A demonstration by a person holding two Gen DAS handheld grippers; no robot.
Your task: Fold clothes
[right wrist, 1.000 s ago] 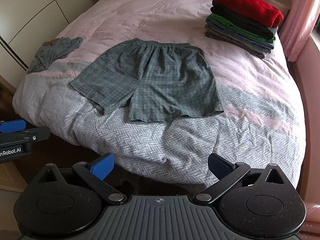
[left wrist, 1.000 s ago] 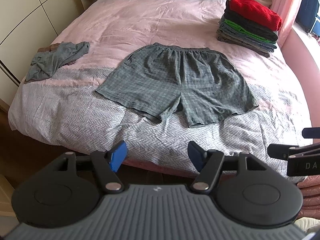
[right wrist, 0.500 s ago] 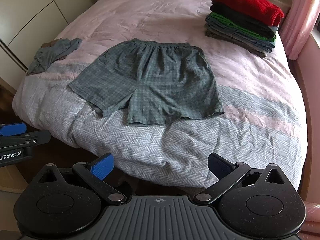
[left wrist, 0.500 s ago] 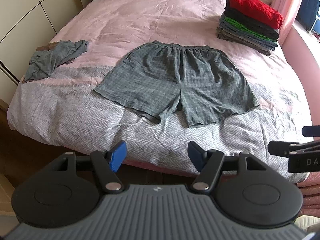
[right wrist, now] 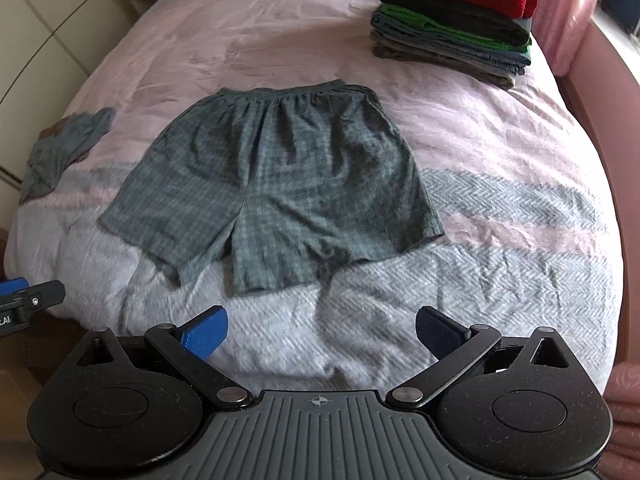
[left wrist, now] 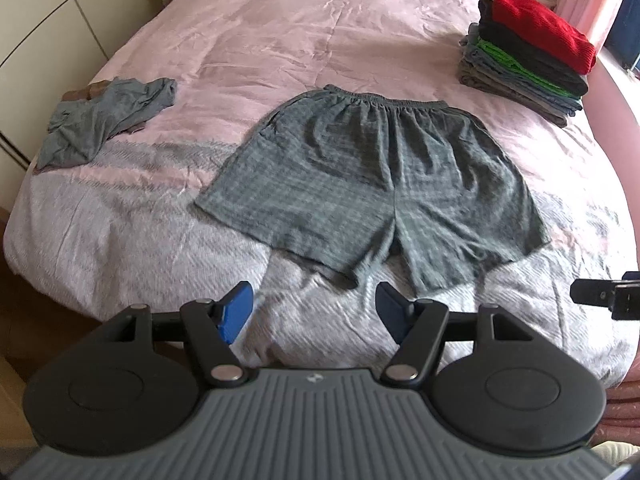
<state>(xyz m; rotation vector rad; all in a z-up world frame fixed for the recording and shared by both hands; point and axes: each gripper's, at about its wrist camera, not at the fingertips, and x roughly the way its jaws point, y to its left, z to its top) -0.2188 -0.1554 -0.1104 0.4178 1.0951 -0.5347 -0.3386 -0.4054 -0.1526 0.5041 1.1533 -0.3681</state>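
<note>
Shorts, grey-green checked cotton [left wrist: 372,184], flat and unfolded mid-bed [left wrist: 280,32], waistband far, legs toward me. My left hand-held gripper [left wrist: 314,312] and right hand-held gripper [right wrist: 320,330] both spread, empty, hovering at near bed edge. Folded stack [right wrist: 452,20] far right; crumpled grey garment [left wrist: 96,120] far left. Judging approach step: next, pinch one side's hem and waistband corners, carry across.

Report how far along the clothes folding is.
Done: a stack of folded clothes sits at the far right of the bed. In hand: the grey shorts lie spread flat, unfolded; the left tool and right tool are open and touch nothing. Left: folding the shorts, then the crumpled grey garment at the left edge.
</note>
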